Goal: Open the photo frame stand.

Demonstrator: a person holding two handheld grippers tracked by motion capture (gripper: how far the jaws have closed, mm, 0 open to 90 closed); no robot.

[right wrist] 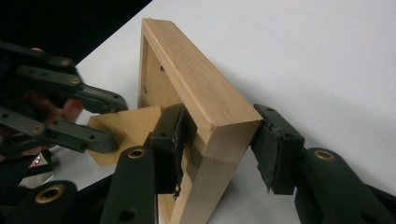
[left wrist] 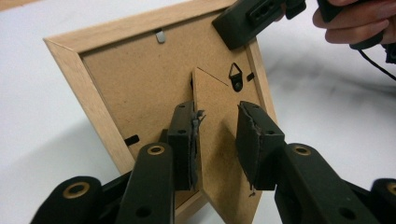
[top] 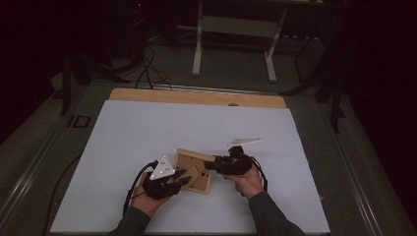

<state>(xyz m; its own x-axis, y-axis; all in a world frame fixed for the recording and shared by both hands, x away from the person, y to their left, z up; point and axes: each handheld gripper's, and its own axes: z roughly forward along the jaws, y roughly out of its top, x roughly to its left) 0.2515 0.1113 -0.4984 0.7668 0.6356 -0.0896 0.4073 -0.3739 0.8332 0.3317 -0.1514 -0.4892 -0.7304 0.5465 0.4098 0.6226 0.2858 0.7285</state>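
We are working from the near edge of the counter (top: 123, 147), which is lying under a white sheet, with our sleeves coming in from below. Our left claw (top: 183, 178) is reaching in from the left at the back of a wooden picture frame (top: 194, 170), and in the left gripper view its jaws are standing either side of the frame's fold-out stand (left wrist: 219, 154); one pad is lying against the stand's edge while the other is standing clear of it, so the claw is open around the stand rather than clamped on it. Our right claw (top: 209, 164) is coming in from the right at the frame's upper corner. In the right gripper view its jaws are straddling the frame's wooden edge (right wrist: 205, 116): the inner pad is sitting against the recess side, the outer pad is showing a narrow gap, so we are not yet pinching it. The frame is sitting tilted on the sheet between both claws, near our side of the counter, its cardboard back (left wrist: 140, 79) facing the left claw. Beyond the counter, the legs of a white stand (top: 236, 39) are showing on the dark floor.
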